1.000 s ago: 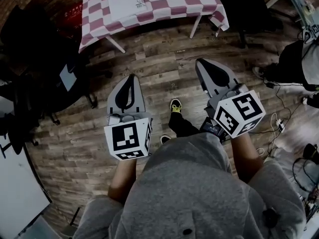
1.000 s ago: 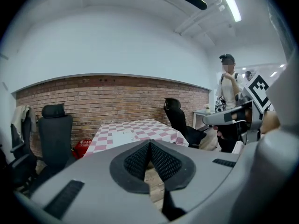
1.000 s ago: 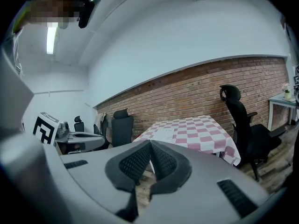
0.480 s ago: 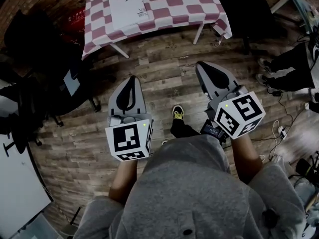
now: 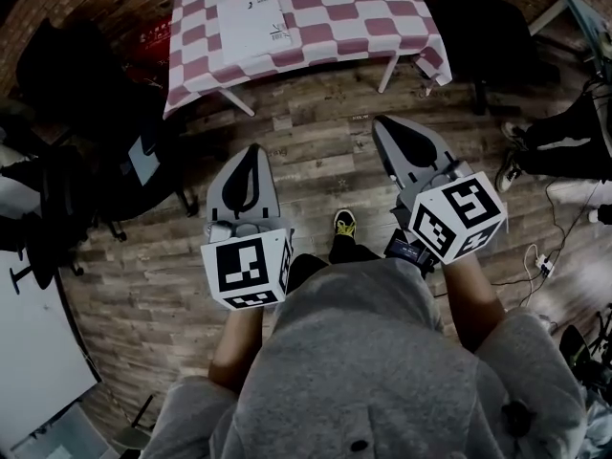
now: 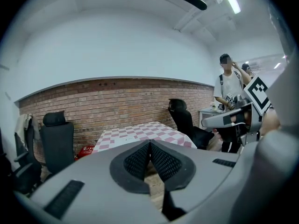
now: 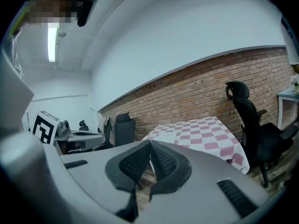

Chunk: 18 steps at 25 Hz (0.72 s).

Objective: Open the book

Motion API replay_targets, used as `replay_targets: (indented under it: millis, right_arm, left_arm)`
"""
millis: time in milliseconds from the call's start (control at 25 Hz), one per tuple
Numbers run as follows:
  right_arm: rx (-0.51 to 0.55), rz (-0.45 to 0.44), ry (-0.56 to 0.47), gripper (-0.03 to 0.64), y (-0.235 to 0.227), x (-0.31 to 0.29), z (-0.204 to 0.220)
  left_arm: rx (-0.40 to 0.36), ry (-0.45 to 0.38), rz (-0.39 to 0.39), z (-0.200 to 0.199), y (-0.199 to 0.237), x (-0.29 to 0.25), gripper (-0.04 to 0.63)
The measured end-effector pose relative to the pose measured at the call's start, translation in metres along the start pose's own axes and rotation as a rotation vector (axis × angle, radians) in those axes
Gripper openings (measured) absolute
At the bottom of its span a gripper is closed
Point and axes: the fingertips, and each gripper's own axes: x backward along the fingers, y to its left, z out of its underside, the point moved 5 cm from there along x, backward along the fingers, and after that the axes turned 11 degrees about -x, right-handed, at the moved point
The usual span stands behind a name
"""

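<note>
Looking steeply down past a grey sweatshirt [image 5: 363, 371] at a plank floor [image 5: 316, 151]. Out in front, side by side and apart: left gripper [image 5: 251, 151] and right gripper [image 5: 384, 124], each clenched tight on nothing. Farther ahead, well clear of both, a table with a pink-and-white checked cloth [image 5: 382, 8]. On it, lying flat and closed, the white book [image 5: 251, 17].

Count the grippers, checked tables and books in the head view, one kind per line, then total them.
Grippers: 2 (left gripper, right gripper)
Checked table: 1
White book: 1
Total: 4
</note>
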Motion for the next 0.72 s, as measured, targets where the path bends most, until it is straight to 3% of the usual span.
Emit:
replay_targets:
  millis: [720]
  right_arm:
    - [0.022,-0.032,-0.03,0.025,-0.002,0.005,-0.012]
  left_arm:
    - [-0.027,-0.044,-0.018,-0.021,-0.006,-0.003,0.009]
